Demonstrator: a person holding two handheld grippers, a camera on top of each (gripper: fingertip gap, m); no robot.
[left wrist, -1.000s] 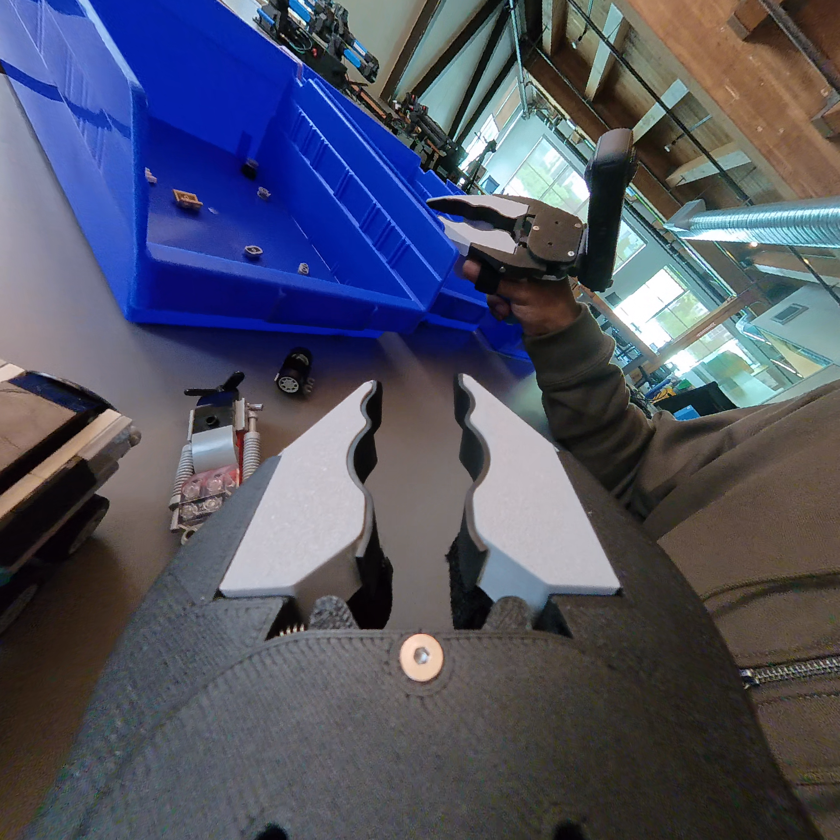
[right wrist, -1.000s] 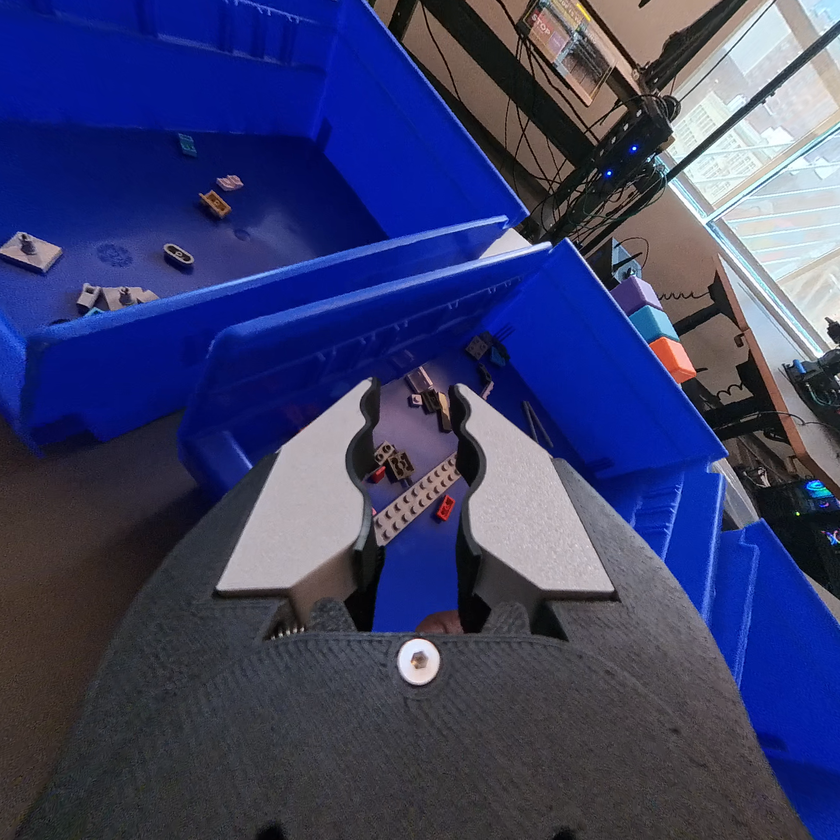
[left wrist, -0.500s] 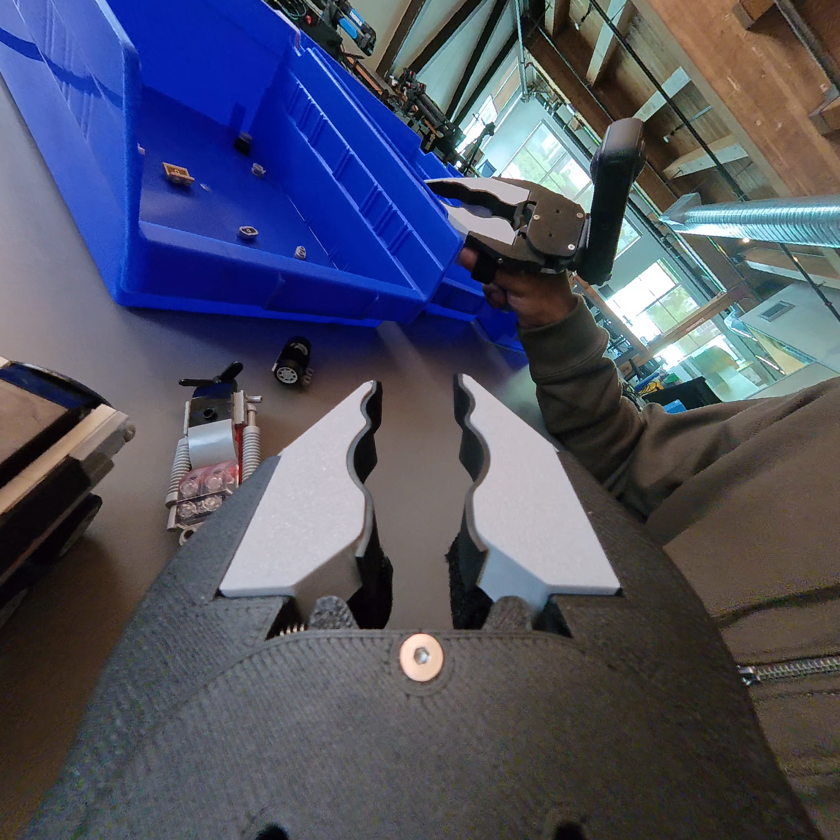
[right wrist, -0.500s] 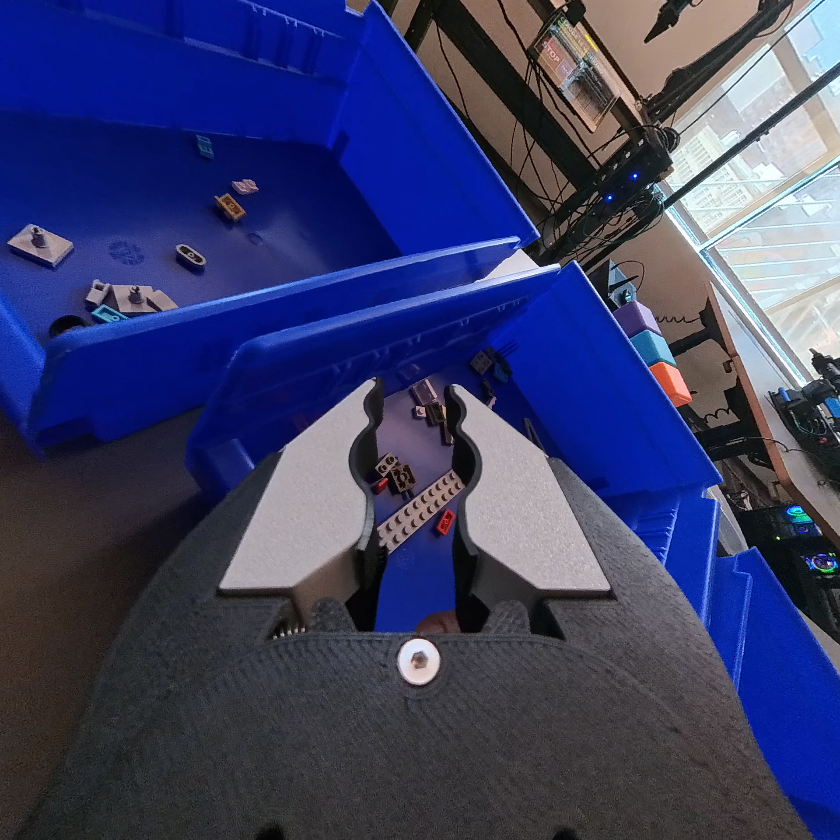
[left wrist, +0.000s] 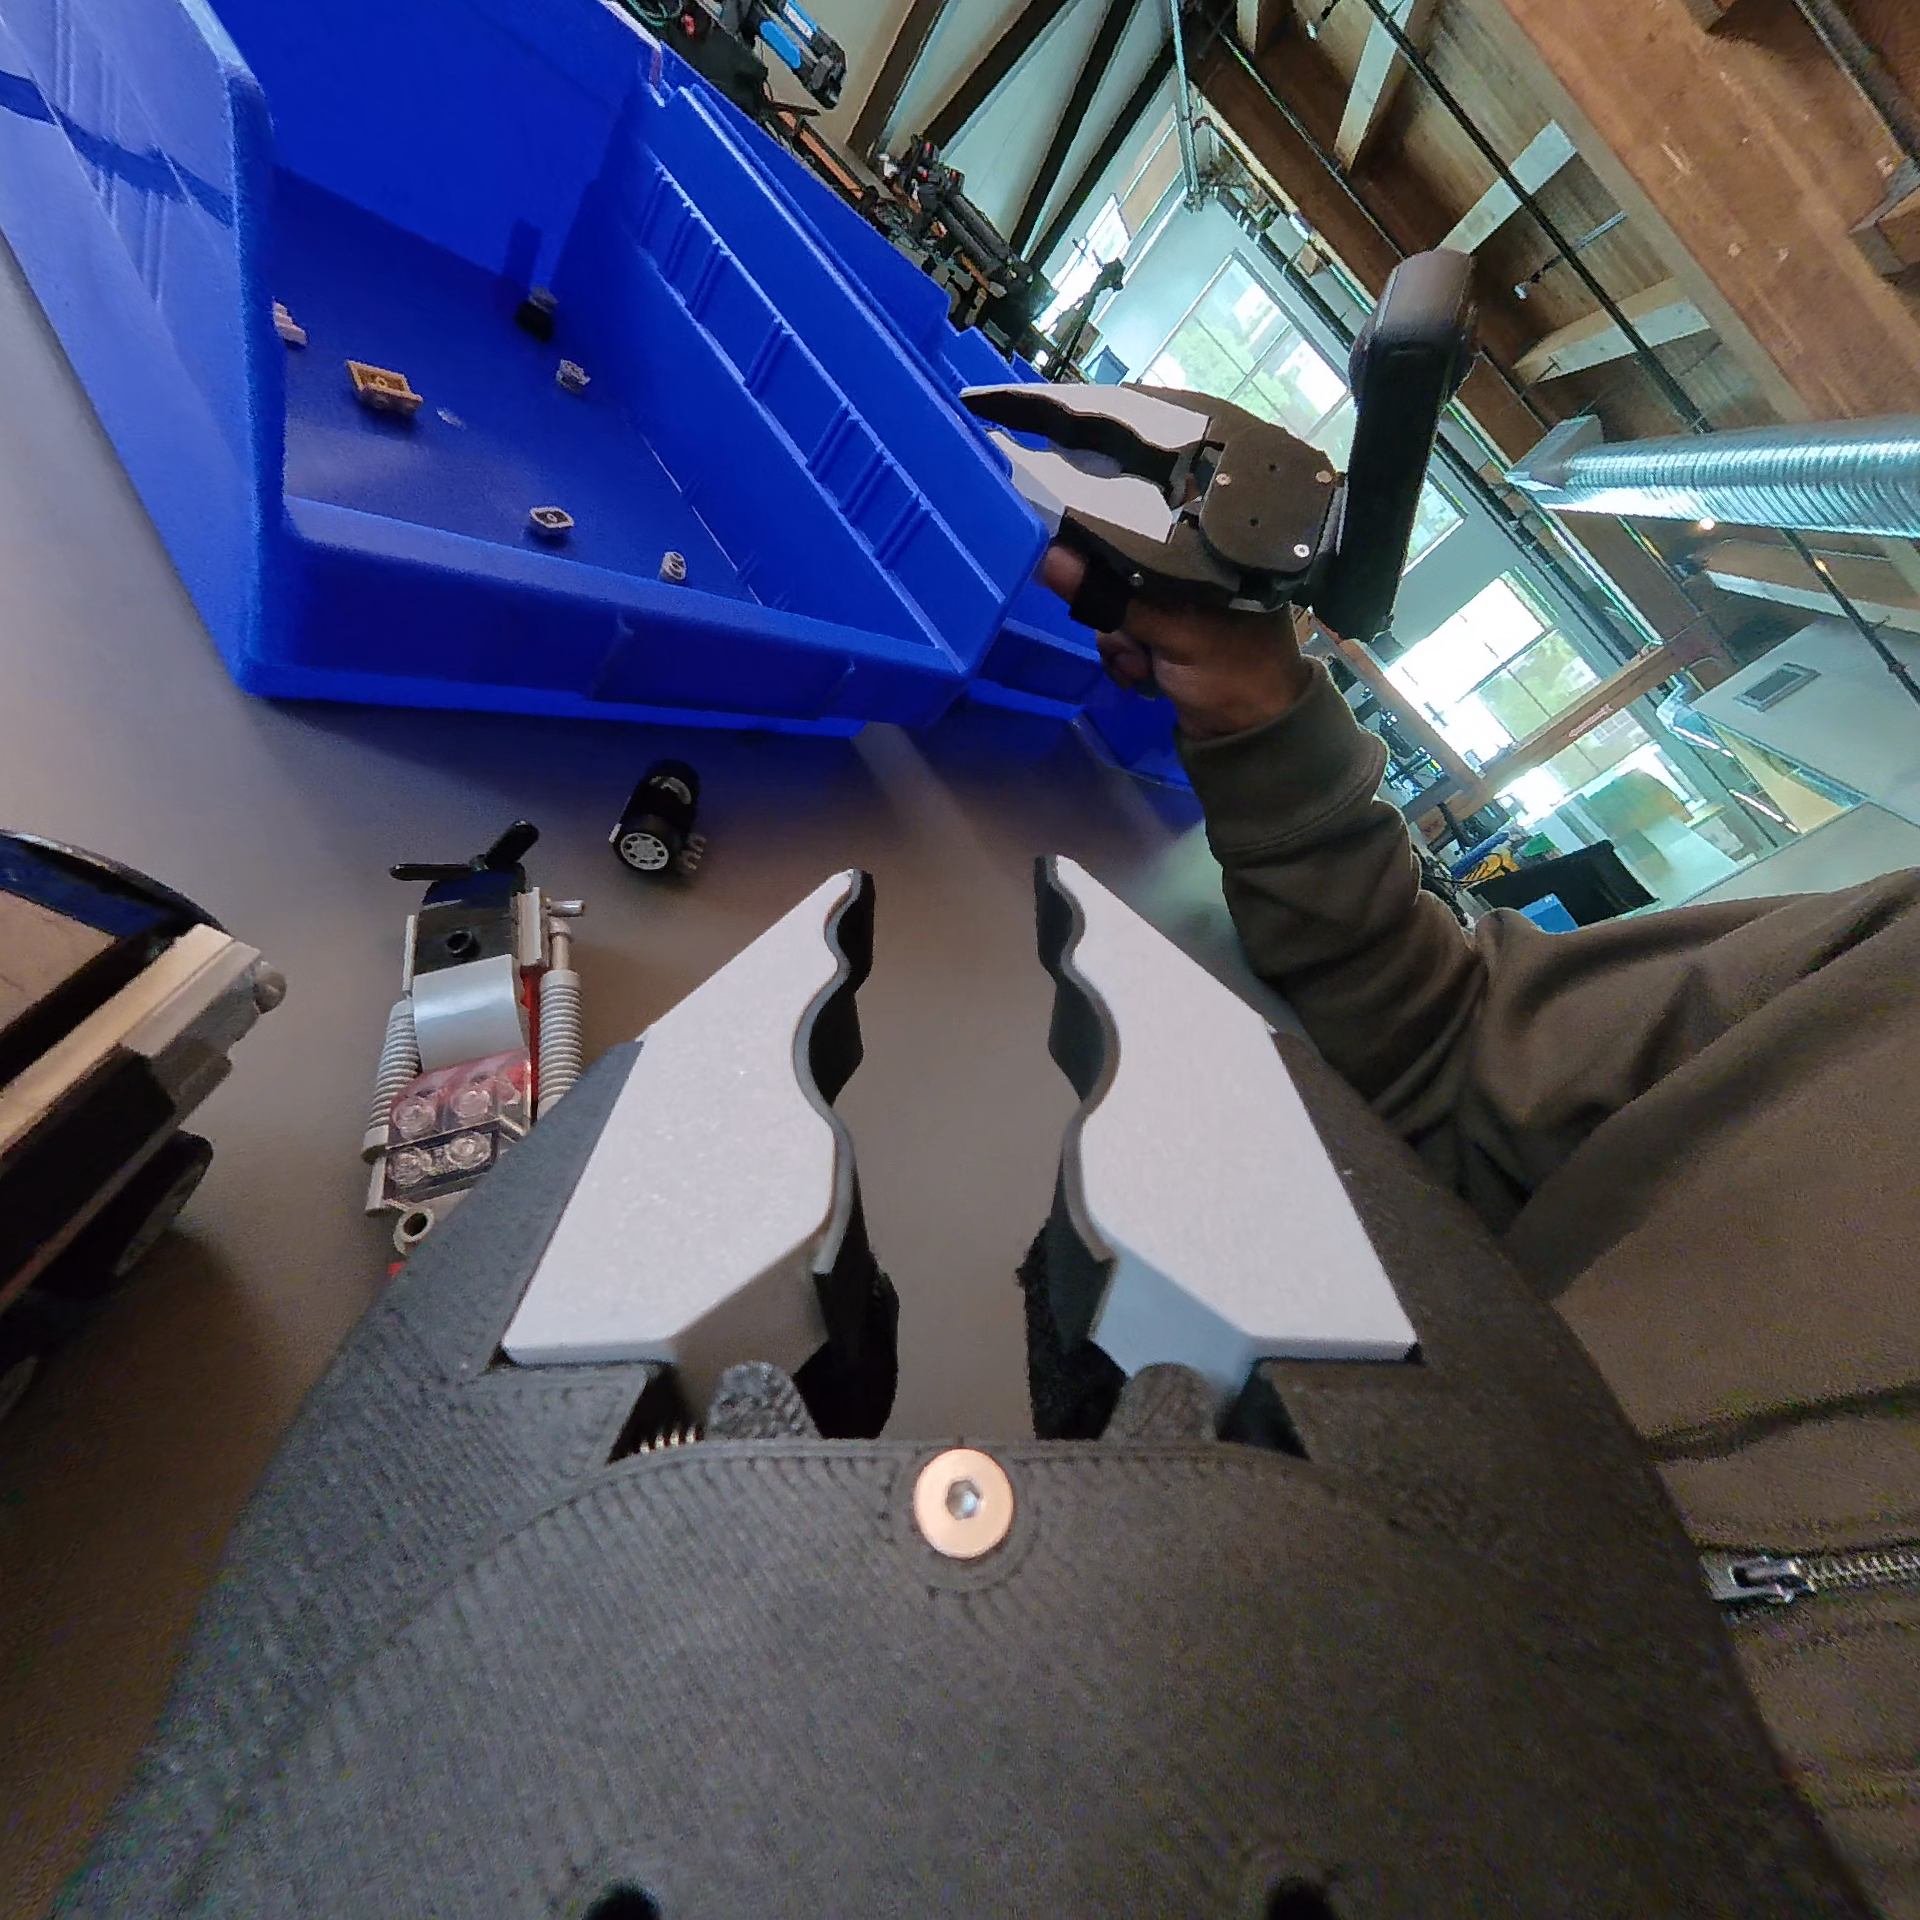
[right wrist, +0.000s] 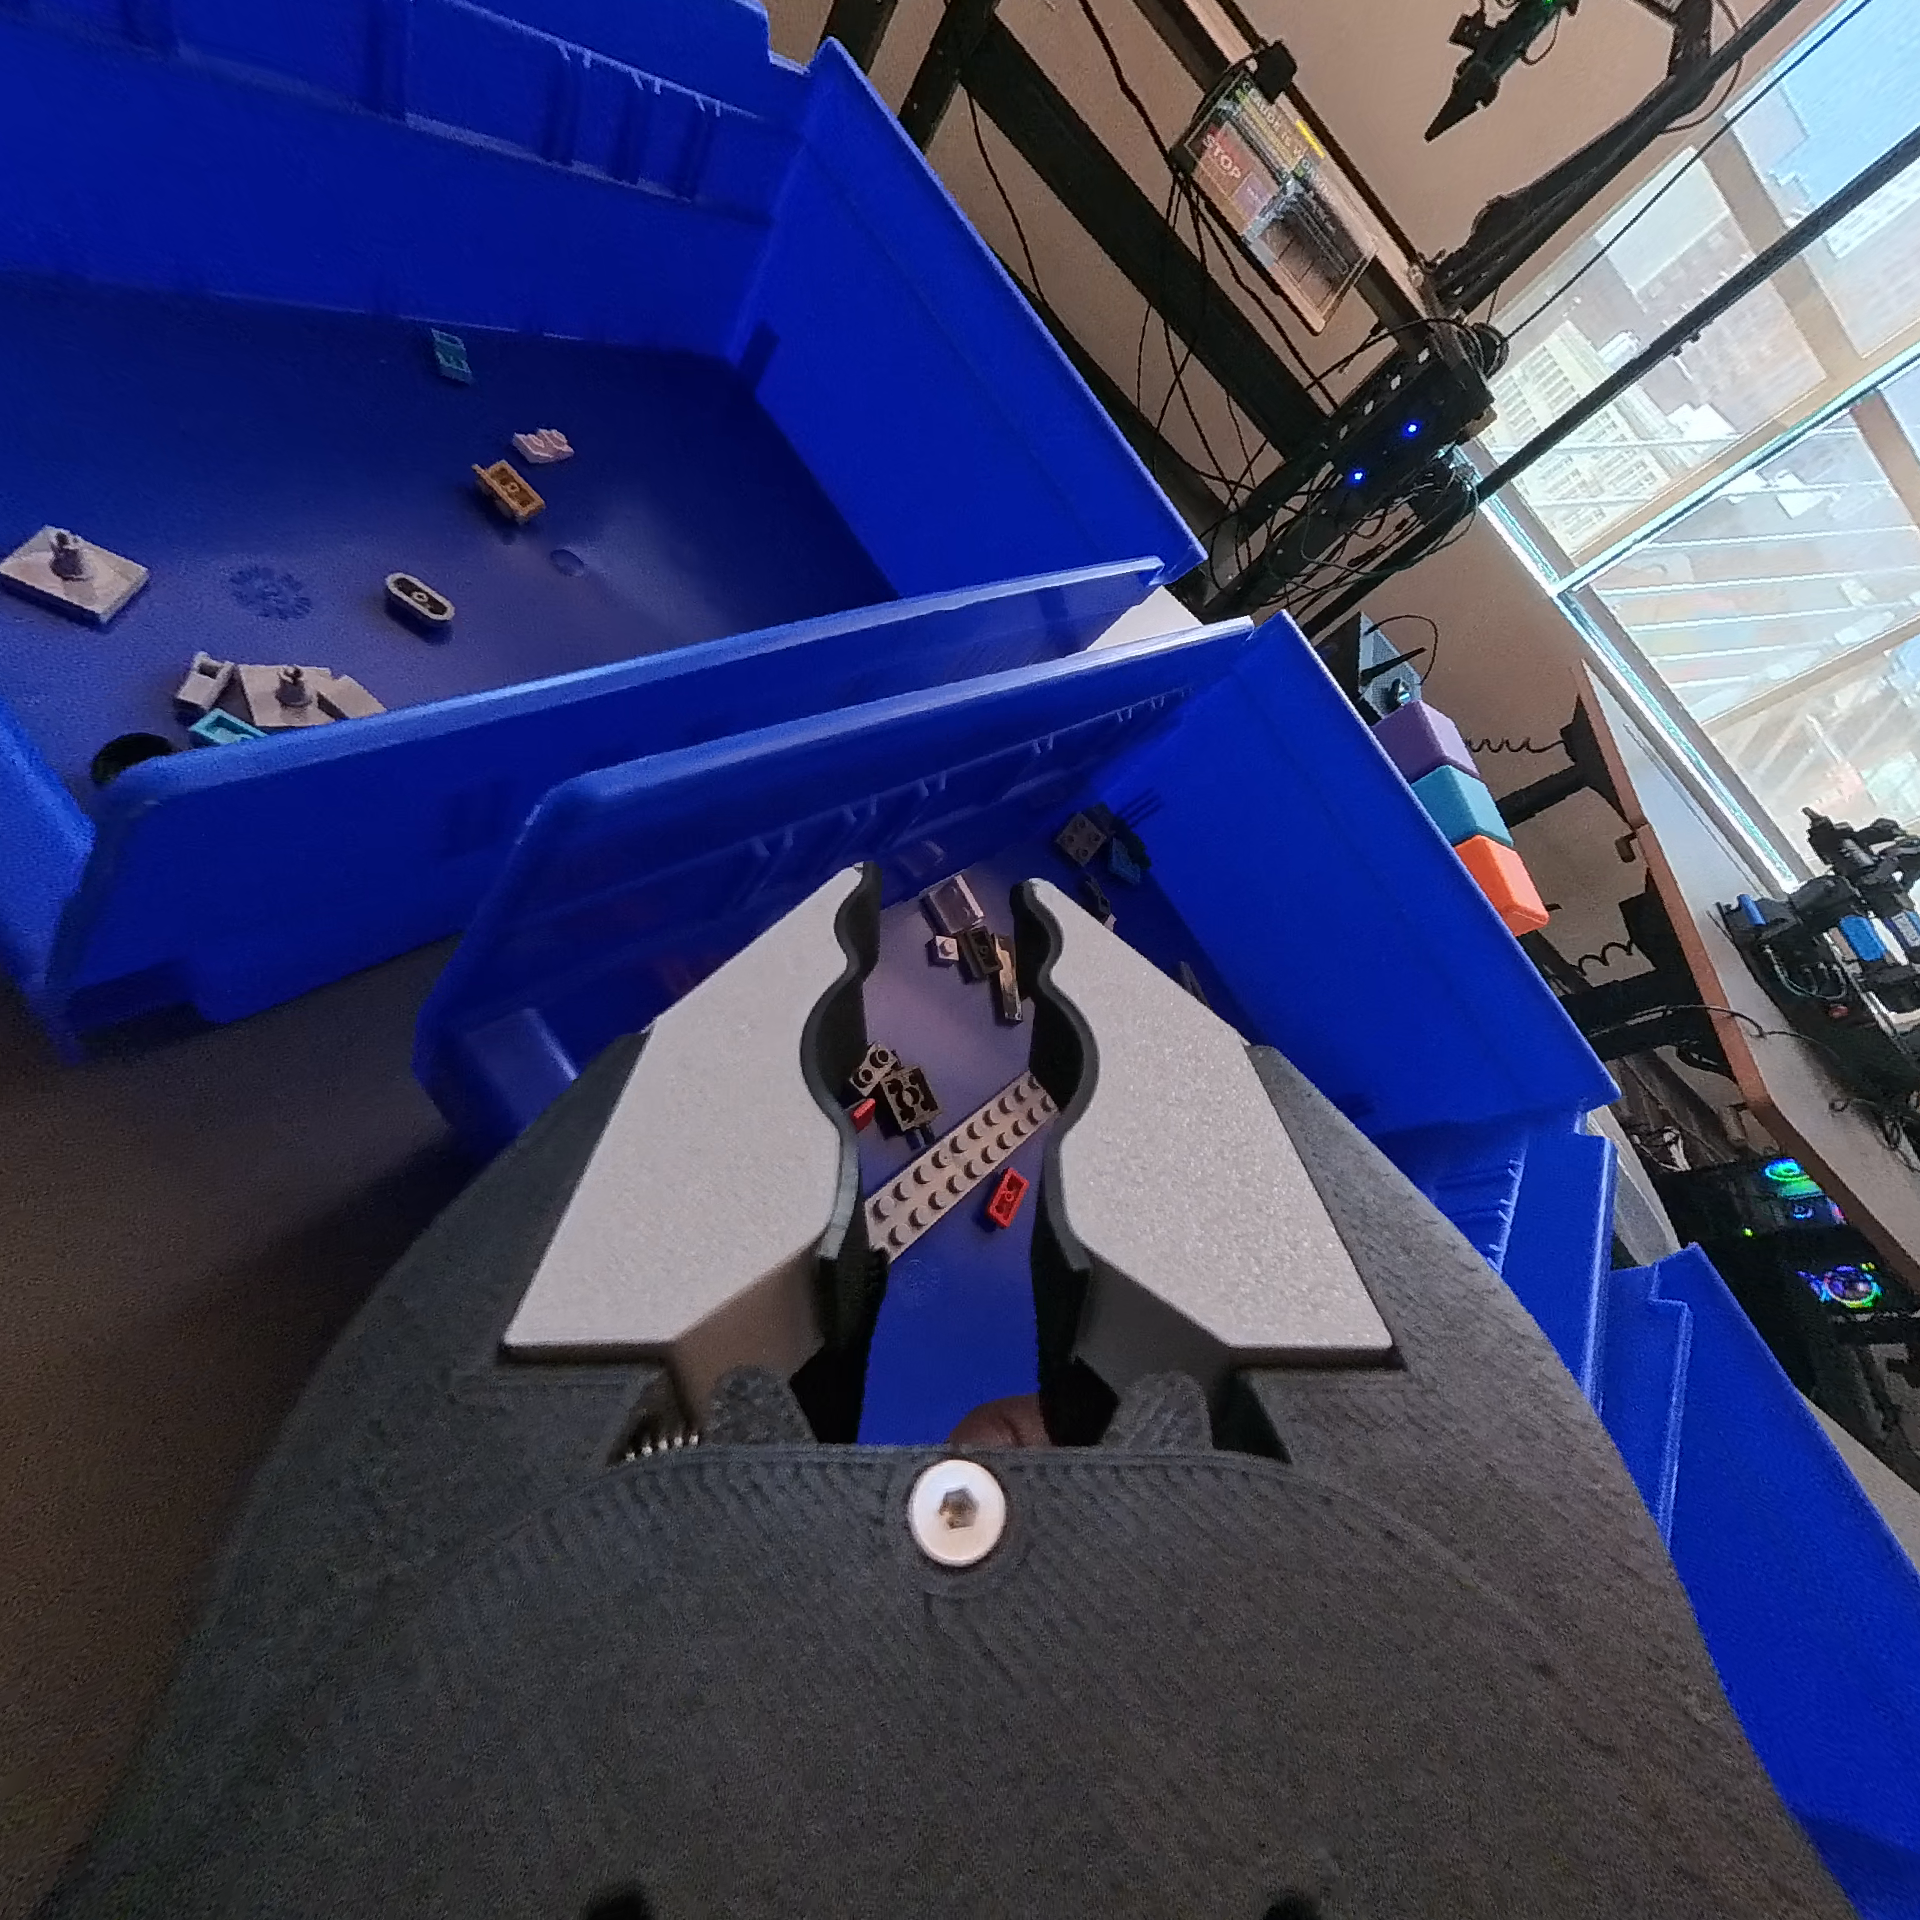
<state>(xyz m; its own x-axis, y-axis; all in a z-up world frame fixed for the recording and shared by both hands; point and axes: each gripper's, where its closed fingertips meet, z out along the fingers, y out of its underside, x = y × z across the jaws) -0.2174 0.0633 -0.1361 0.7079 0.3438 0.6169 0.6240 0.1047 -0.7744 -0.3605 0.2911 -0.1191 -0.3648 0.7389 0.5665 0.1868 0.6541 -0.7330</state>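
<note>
Tool positions, both views. Left tool (left wrist: 951, 873) is released, with nothing between its fingers, and hangs low over bare tabletop (left wrist: 935, 790). A loose black wheel (left wrist: 655, 826) lies at 11 o'clock from its tips. A small brick assembly with grey springs (left wrist: 468, 1039) lies at 9 o'clock. Neither is touched.

Right tool (right wrist: 948, 883) is also released and empty, and is held above the nearer blue bin (right wrist: 1351, 831). Through its gap, on the bin floor, show a long grey studded plate (right wrist: 961, 1164), a red piece (right wrist: 1006, 1195) just beside it at 4 o'clock, and dark bricks (right wrist: 894, 1091) at 11 o'clock of the plate. None are in contact with the pads. The farther blue bin (right wrist: 623, 675) sits at 10 o'clock and holds scattered small parts.

Change against a second ago: the right jaws stand narrower and the left gap is the same. The right tool sits a little further in over the bin
</note>
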